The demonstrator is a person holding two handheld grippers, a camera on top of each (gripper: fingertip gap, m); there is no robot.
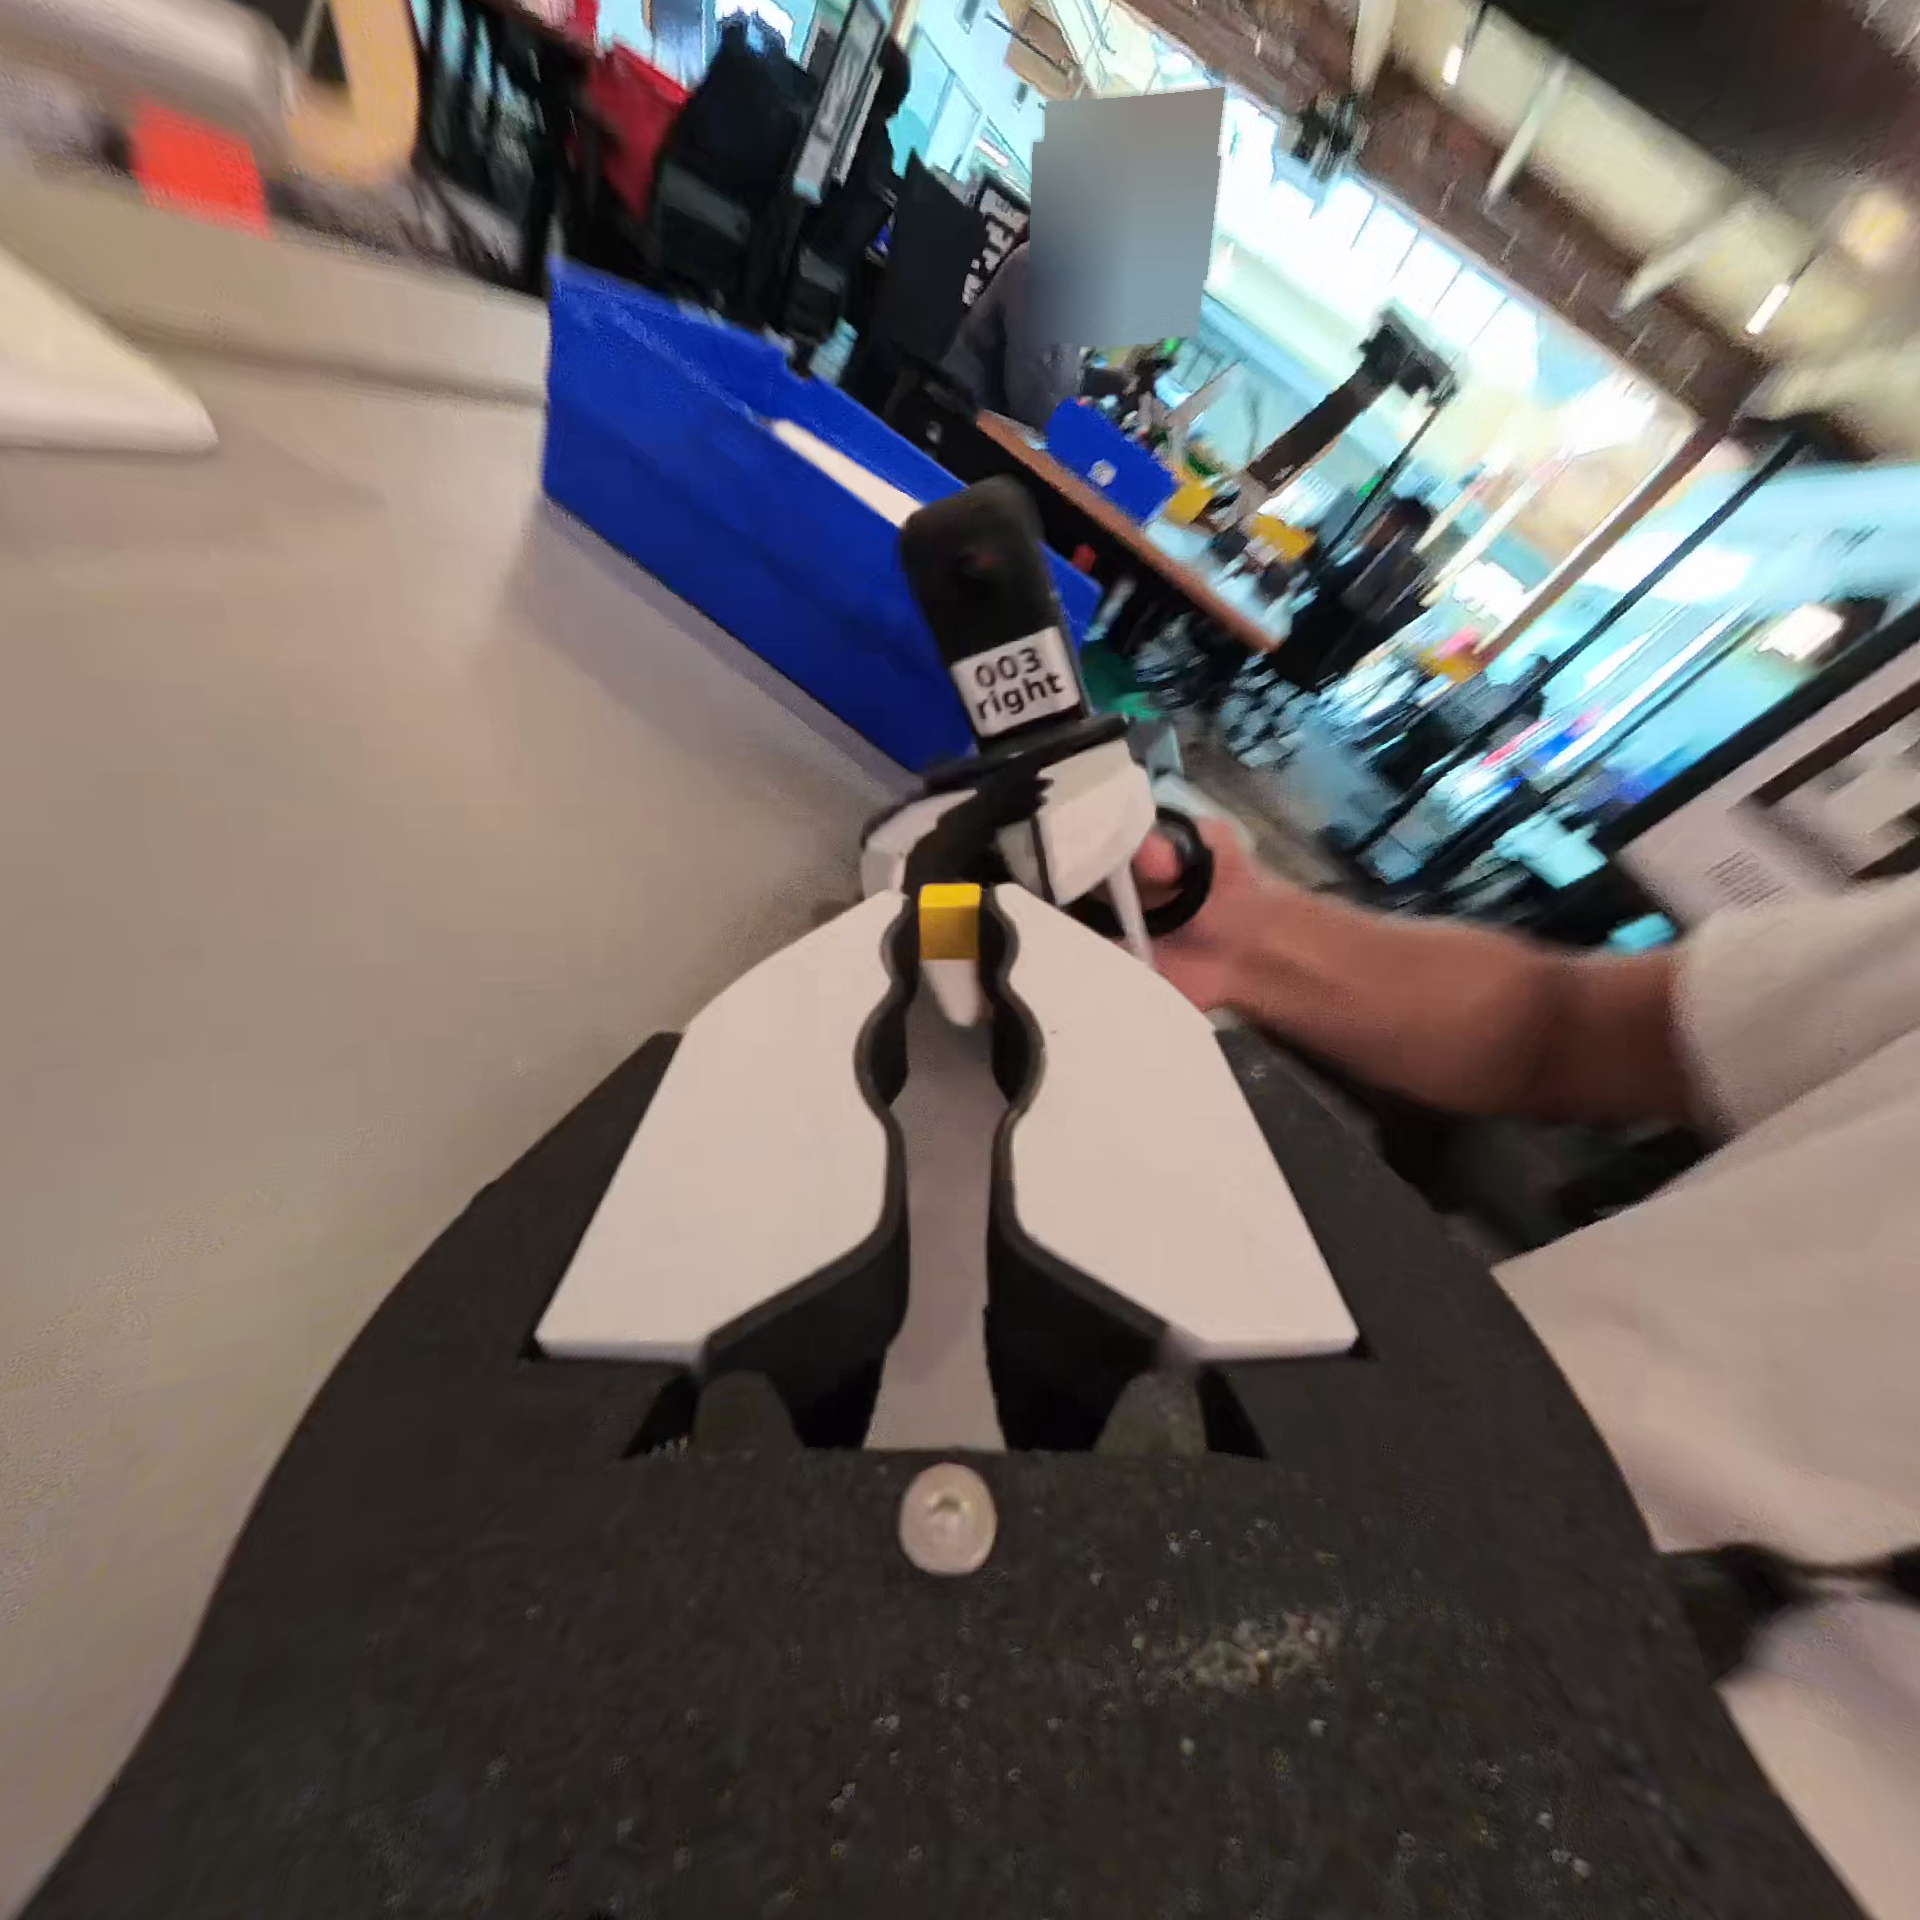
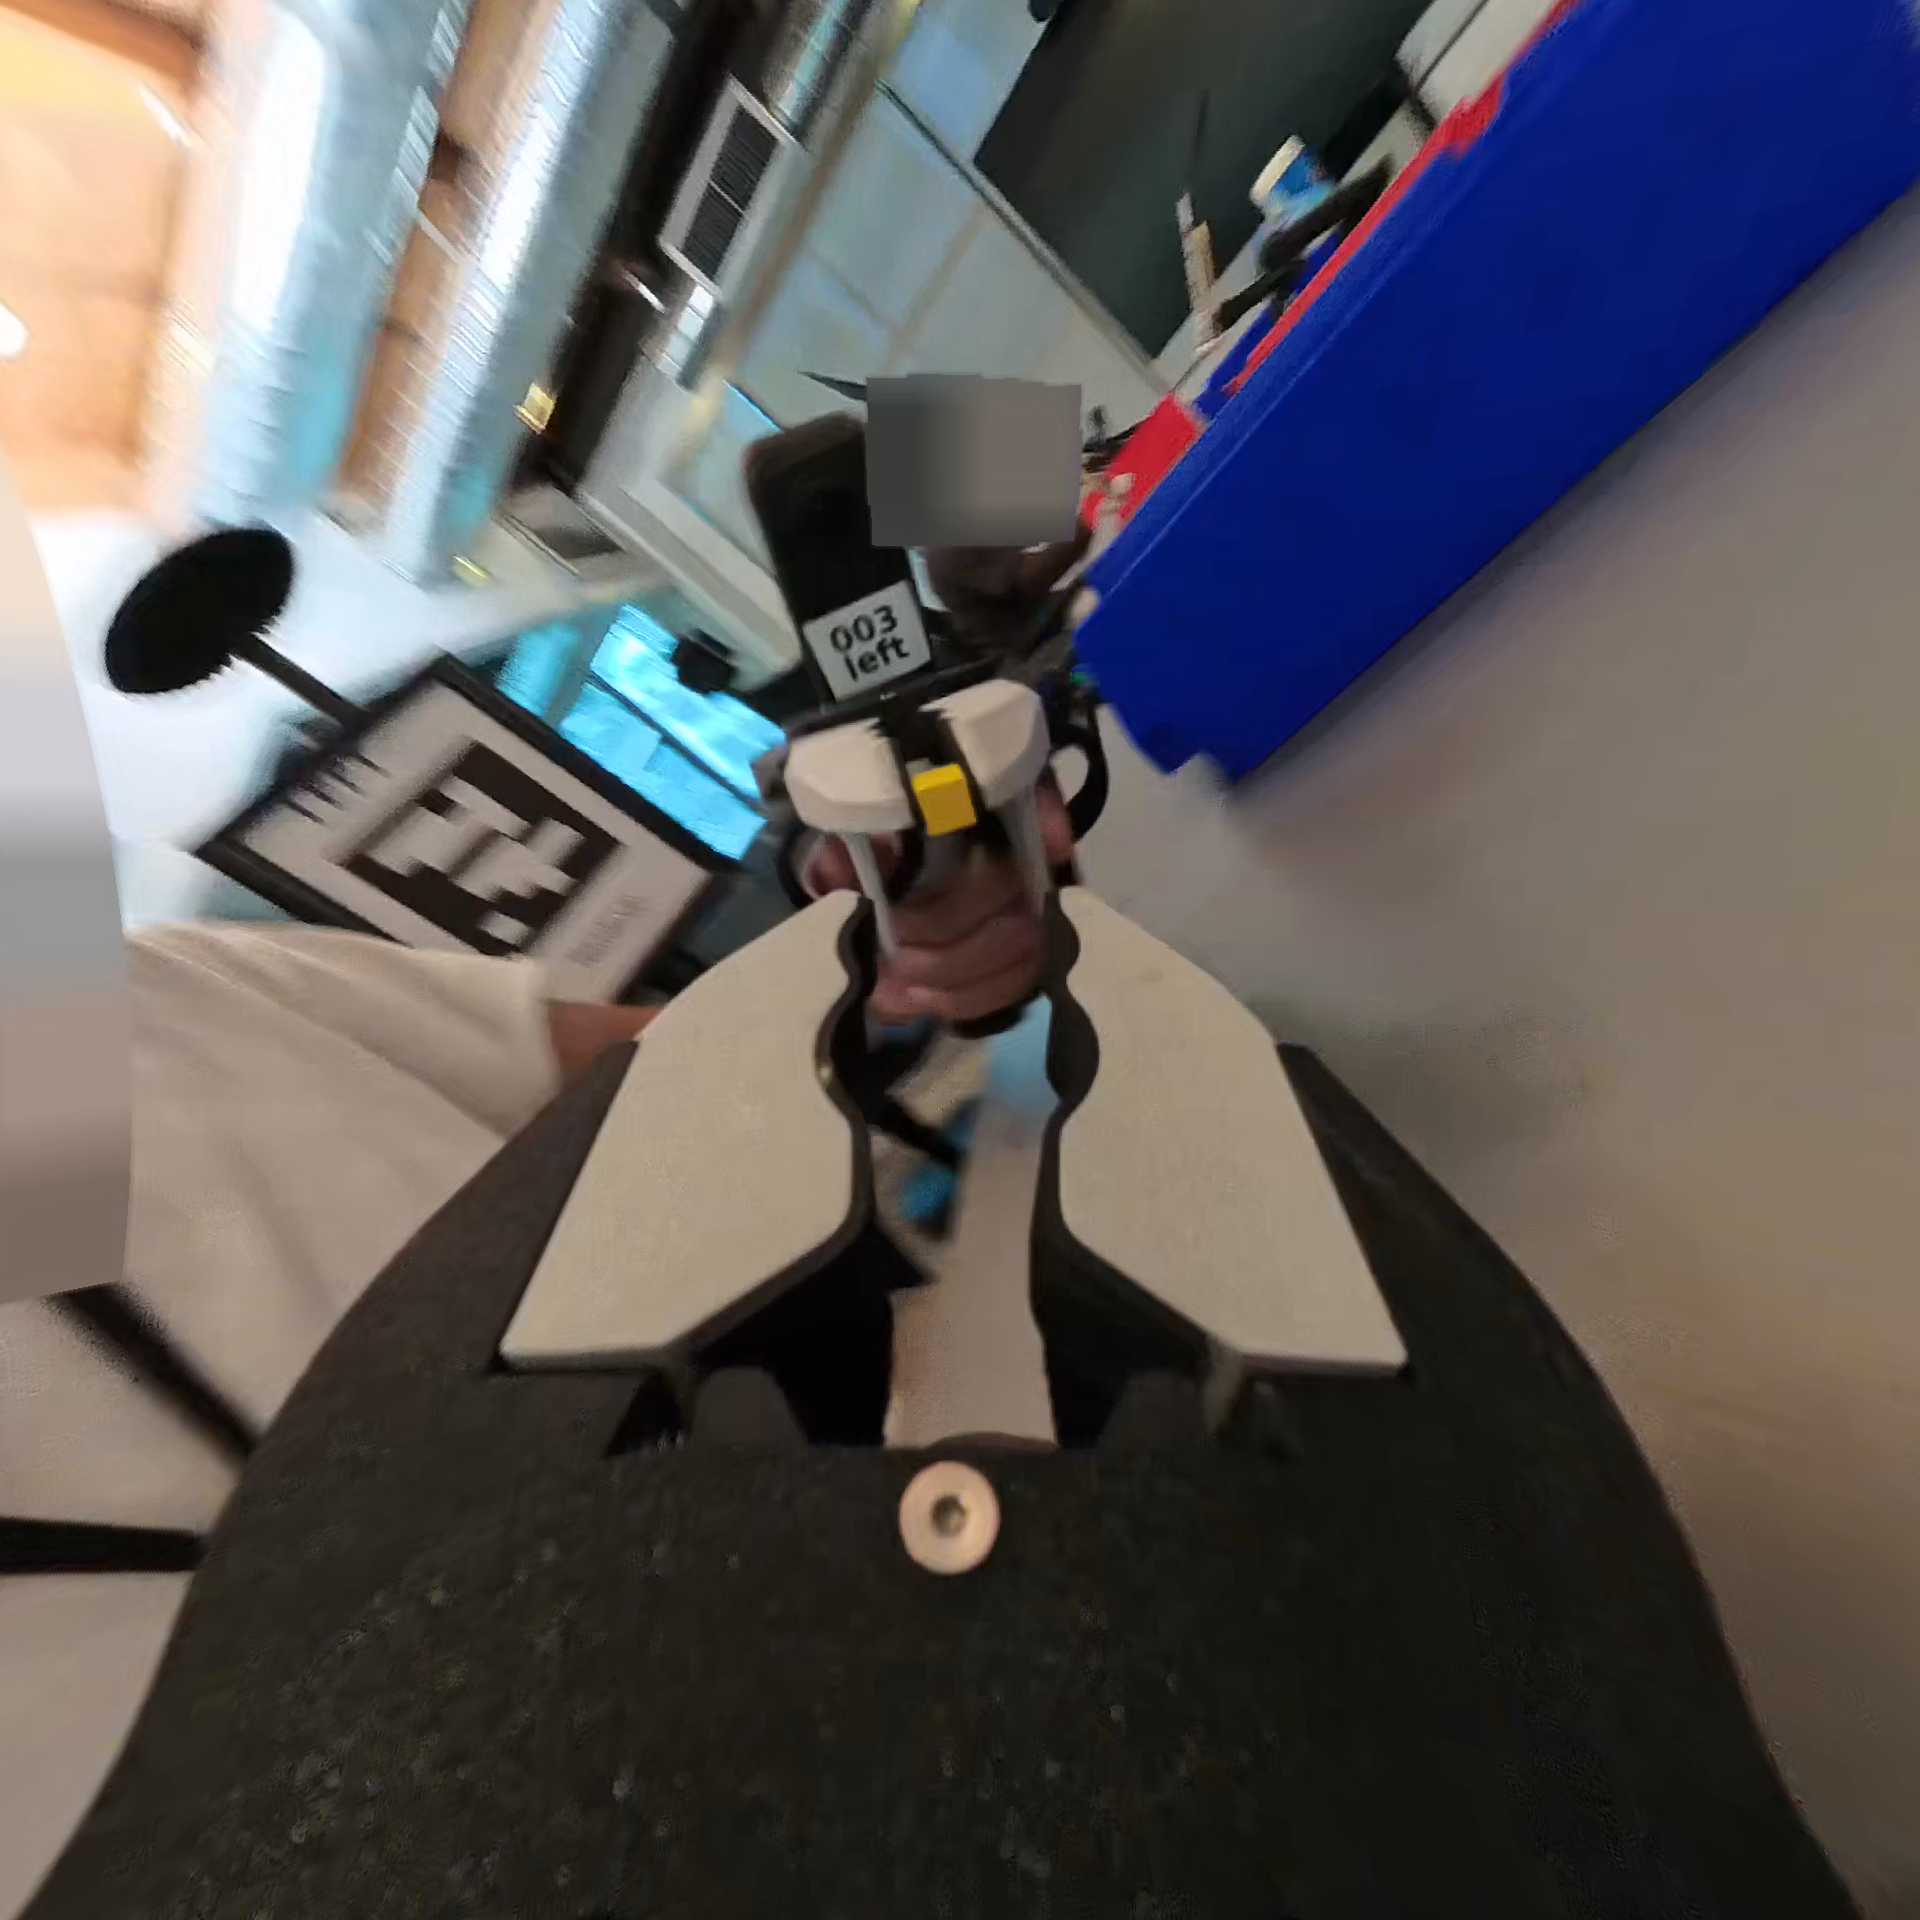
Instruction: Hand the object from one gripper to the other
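Between the left claw's (image 1: 948, 935) closed tips, pinched: small yellow block (image 1: 950, 920), seemingly light, stiff, easily dropped. Facing it, right claw (image 2: 954, 914) spread open, best gripping the block's bare end.

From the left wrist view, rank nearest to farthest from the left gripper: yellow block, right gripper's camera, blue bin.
1. Yellow block, clamped at the left gripper's tips.
2. Right gripper's camera, just beyond and above the block.
3. Blue bin, farther back on the table, to the left.
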